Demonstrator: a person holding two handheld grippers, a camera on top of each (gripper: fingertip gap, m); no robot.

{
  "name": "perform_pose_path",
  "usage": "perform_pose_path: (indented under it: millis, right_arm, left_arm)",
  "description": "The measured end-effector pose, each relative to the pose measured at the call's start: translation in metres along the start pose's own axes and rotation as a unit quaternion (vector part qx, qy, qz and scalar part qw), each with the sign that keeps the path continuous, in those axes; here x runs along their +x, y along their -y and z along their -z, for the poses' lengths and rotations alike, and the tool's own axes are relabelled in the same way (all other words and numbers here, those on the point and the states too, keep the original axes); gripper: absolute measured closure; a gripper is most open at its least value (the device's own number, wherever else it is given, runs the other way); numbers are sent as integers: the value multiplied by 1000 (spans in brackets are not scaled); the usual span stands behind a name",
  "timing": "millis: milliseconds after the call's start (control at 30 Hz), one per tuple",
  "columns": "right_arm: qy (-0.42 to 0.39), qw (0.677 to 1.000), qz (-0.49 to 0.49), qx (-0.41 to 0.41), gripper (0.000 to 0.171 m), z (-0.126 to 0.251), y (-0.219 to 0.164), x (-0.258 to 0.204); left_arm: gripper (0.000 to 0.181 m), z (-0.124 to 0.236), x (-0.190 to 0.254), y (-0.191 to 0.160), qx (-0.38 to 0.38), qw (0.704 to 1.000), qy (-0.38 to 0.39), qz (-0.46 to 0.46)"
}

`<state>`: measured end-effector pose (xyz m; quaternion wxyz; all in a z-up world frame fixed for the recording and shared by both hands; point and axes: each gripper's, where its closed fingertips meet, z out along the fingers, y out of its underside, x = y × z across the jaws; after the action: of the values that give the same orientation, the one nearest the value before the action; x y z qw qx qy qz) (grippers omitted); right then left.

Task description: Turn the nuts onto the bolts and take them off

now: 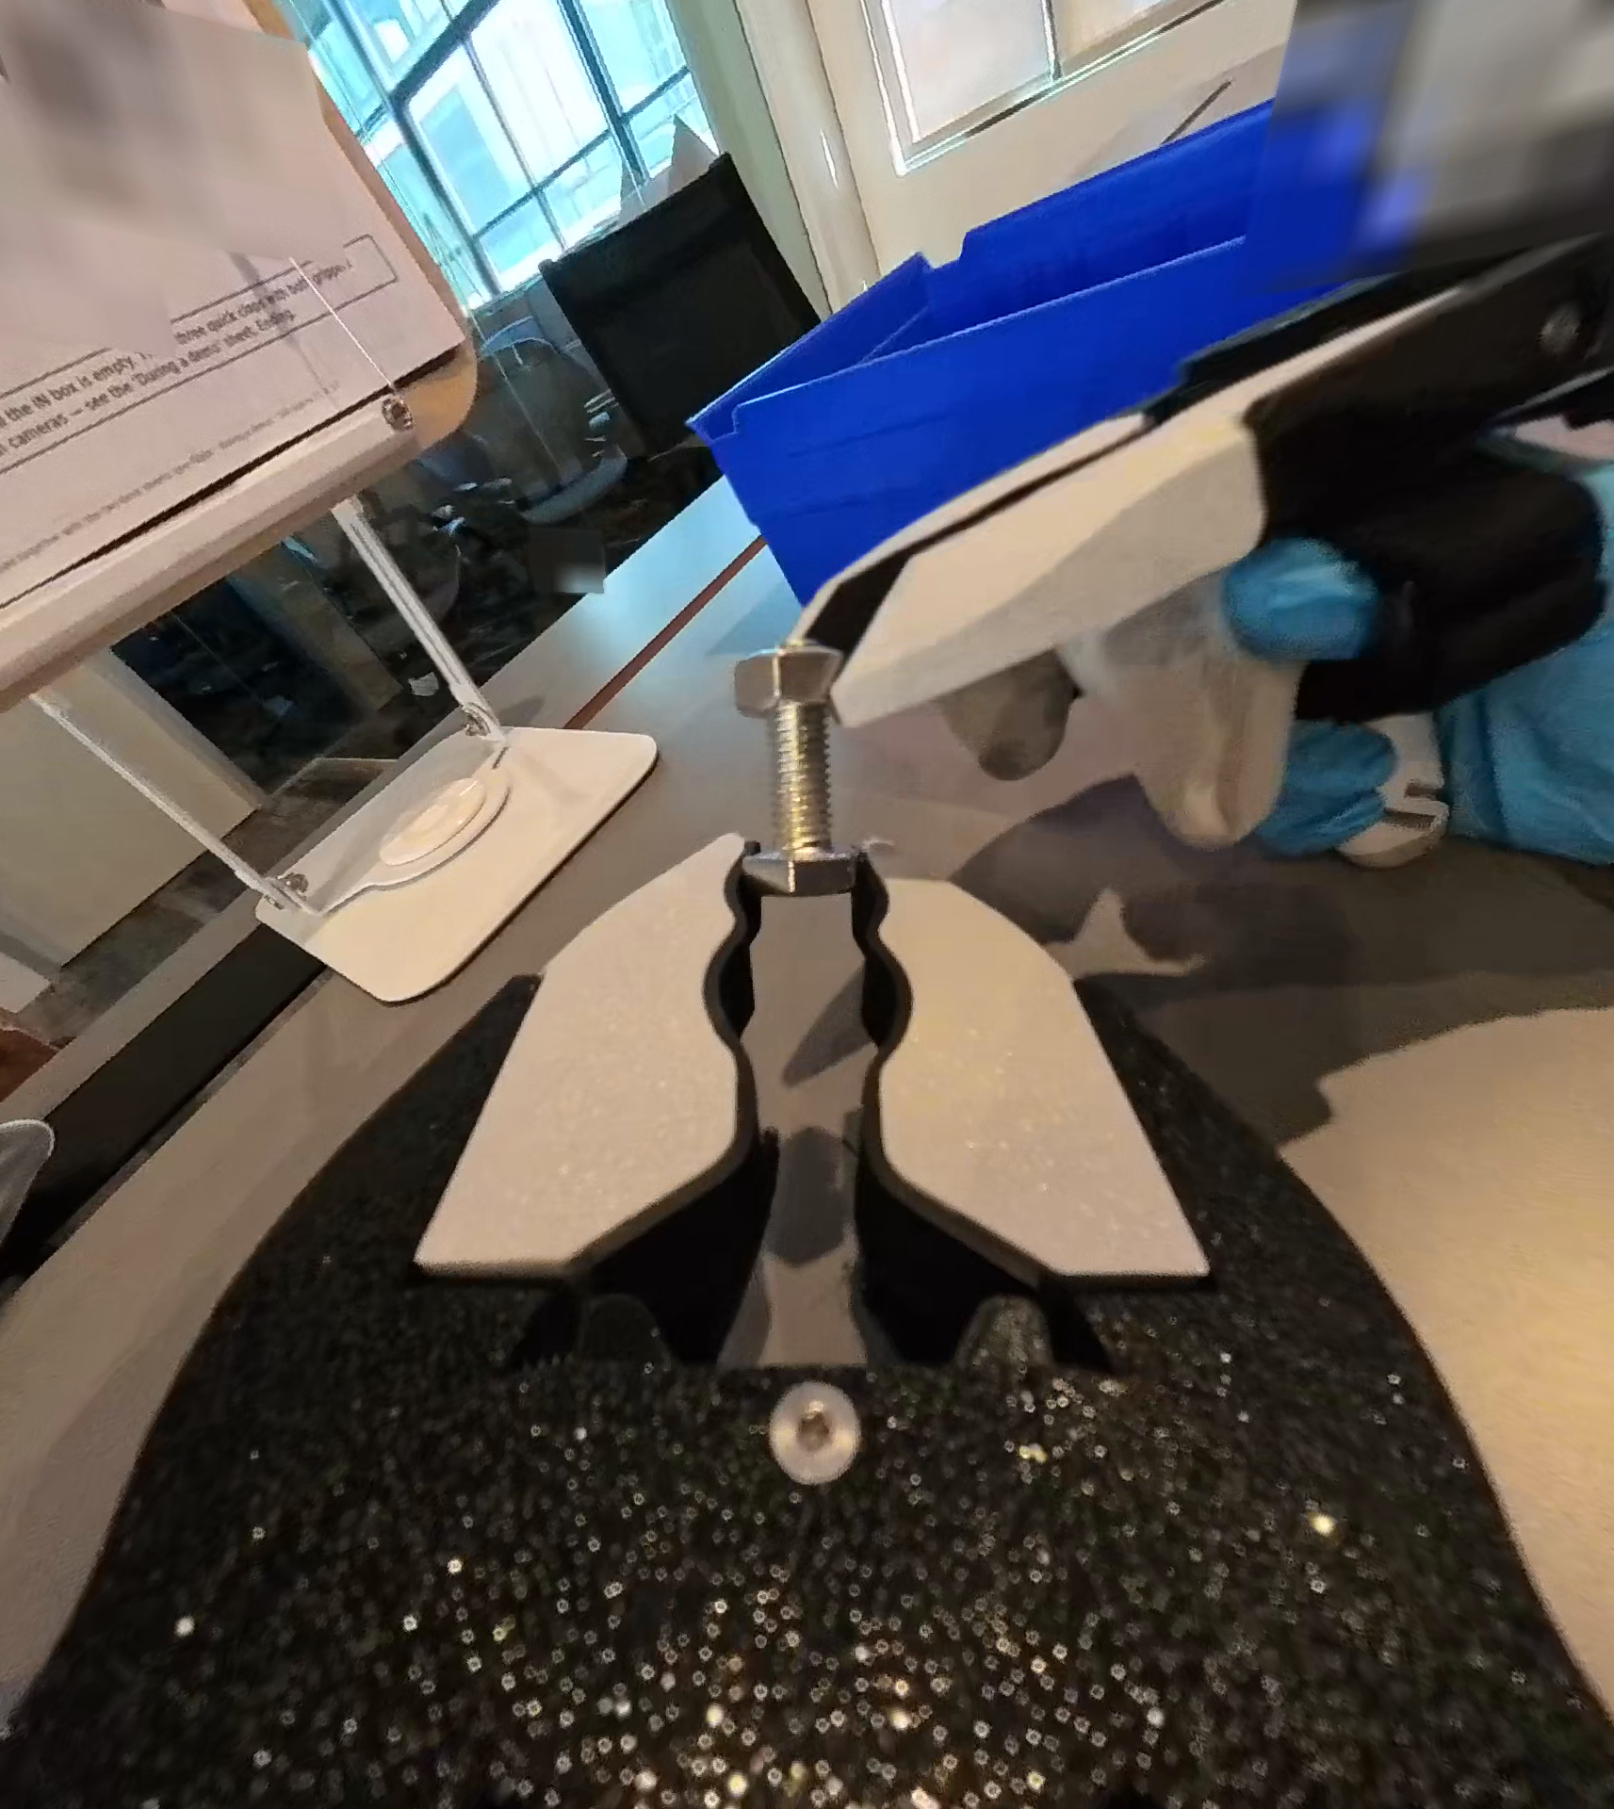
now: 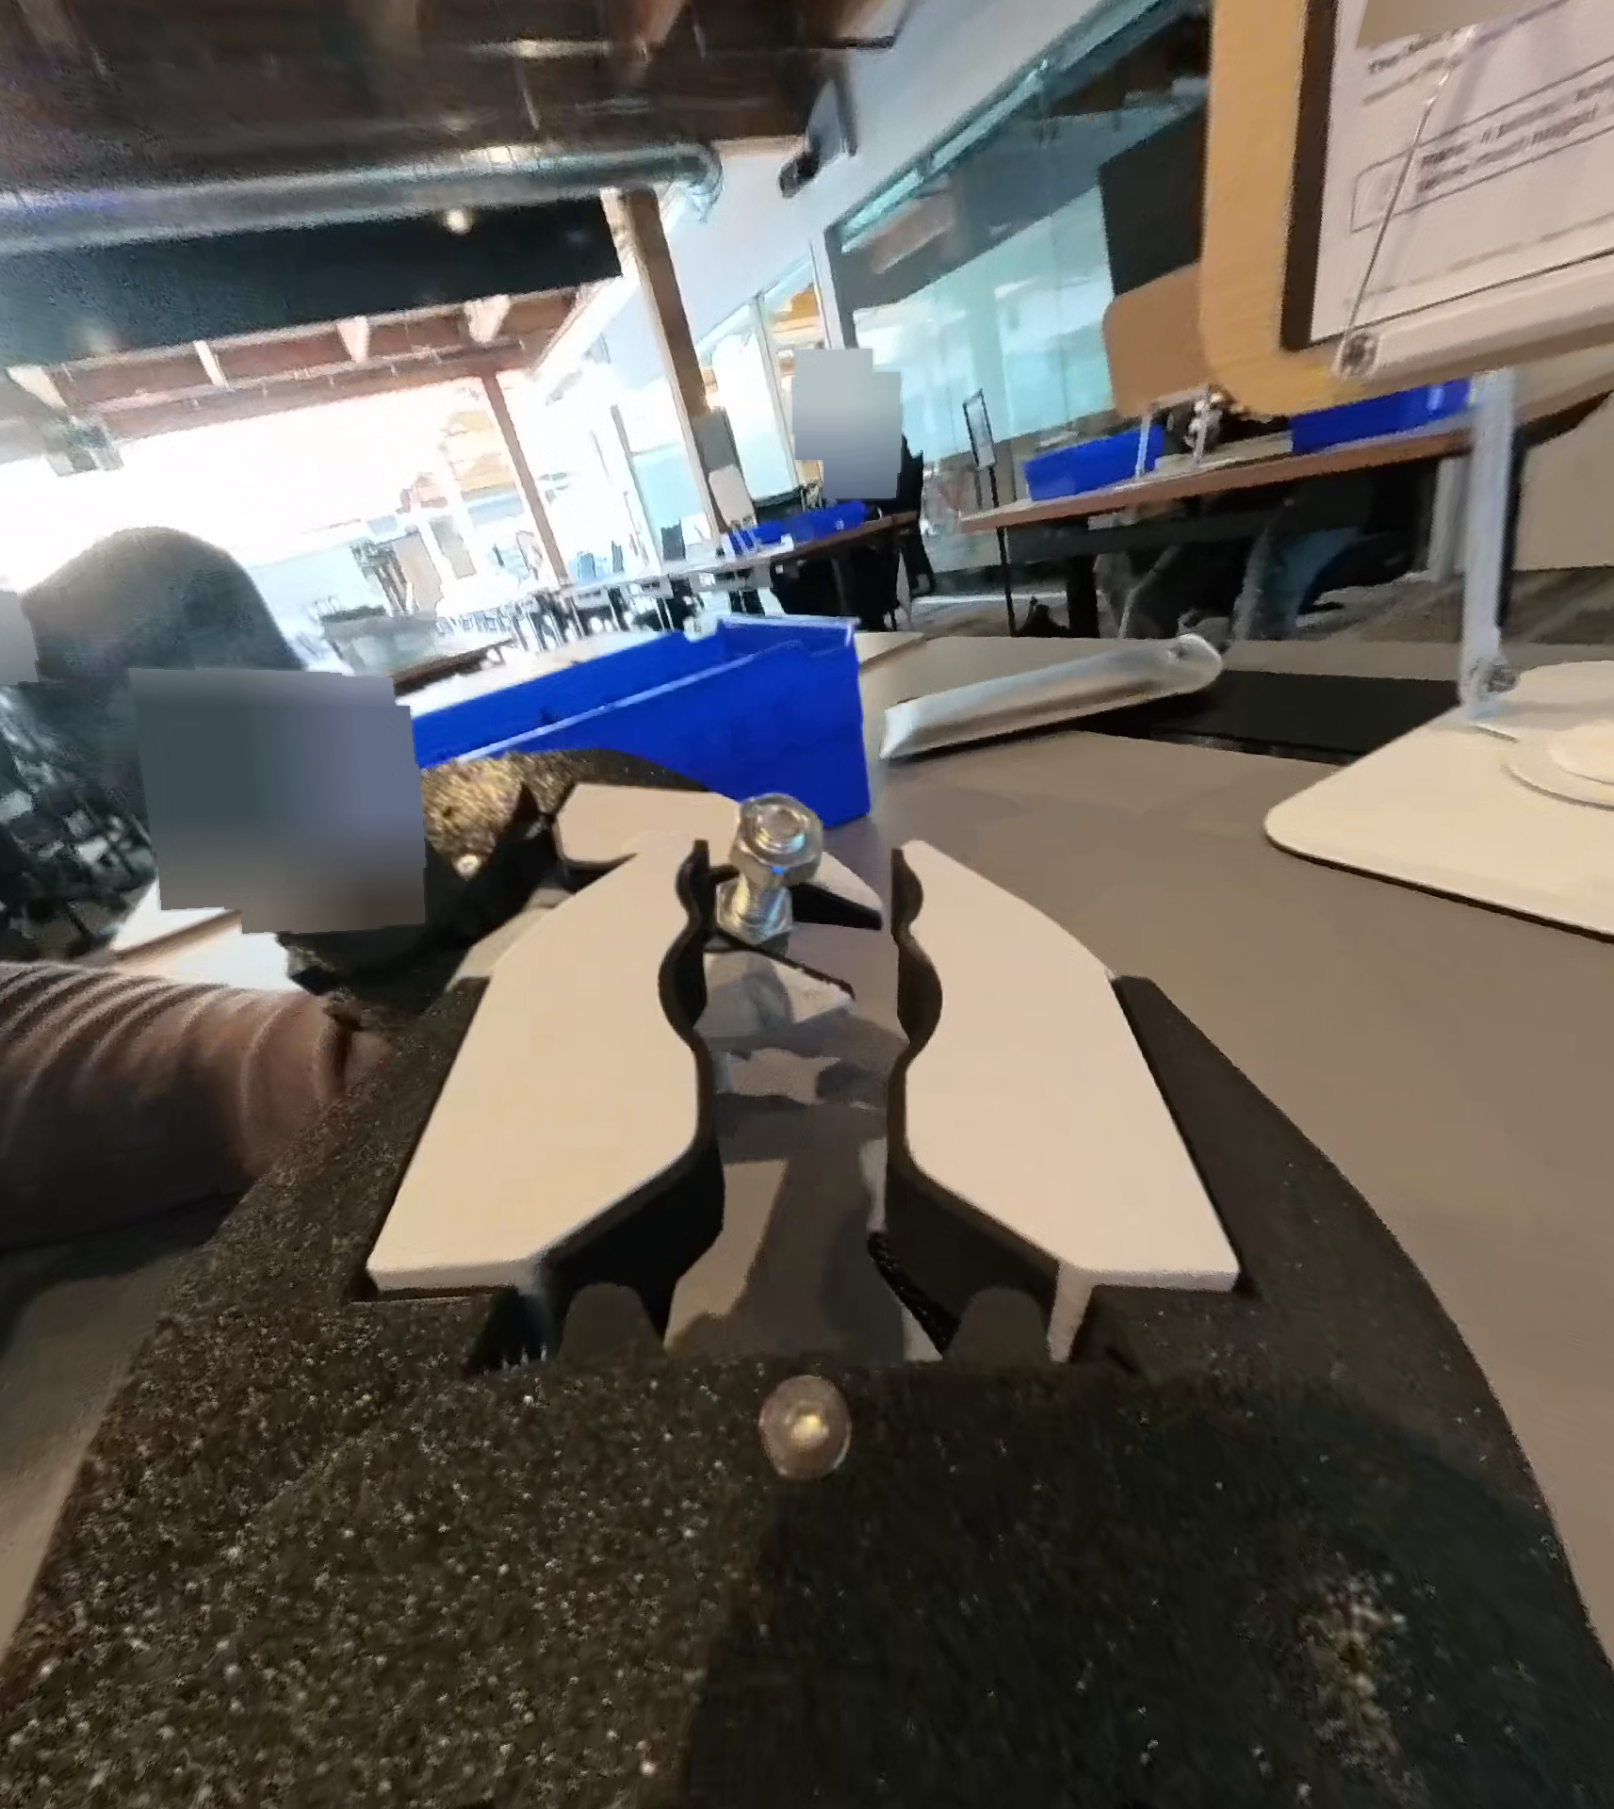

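A silver bolt (image 1: 796,773) stands upright, head down, over the grey table (image 1: 1429,1155). My left gripper (image 1: 805,874) is shut on the bolt's hex head. A silver nut (image 1: 776,682) sits at the top of the thread. My right gripper (image 1: 820,648) comes in from the right at nut height, its tips beside the nut. In the right wrist view my right gripper (image 2: 798,866) has its jaws apart, wider than the nut (image 2: 776,832), which lies near the left finger. The bolt head (image 2: 752,923) shows below it, held in my left gripper (image 2: 763,915).
A blue bin (image 1: 979,421) stands behind the bolt; it also shows in the right wrist view (image 2: 685,715). A white stand (image 1: 489,842) with an instruction sheet is at the left, and shows at the right in the right wrist view (image 2: 1468,852). A blue-gloved hand (image 1: 1566,705) holds my right gripper. Less than 4 cm separates the two grippers' tips.
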<state>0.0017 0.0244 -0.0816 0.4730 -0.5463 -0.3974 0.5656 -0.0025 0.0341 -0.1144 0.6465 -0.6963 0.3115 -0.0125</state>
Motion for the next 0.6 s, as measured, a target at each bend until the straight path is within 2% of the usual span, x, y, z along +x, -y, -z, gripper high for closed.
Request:
perform_pose_path:
  millis: [167,333,500,600]
  right_arm:
    - [-46,999,-8,13,144,13,4,14]
    - [1,1000,-22,18,136,4,5,4]
    - [-42,999,-24,16,141,11,3,16]
    - [-24,998,-41,33,137,12,7,14]
  left_arm:
    - [164,2,-4,0,4,1000,6,10]
    - [164,0,-1,0,2,1000,0,1]
    - [164,3,-6,2,8,1000,12,1]
    - [164,2,-5,0,4,1000,9,3]
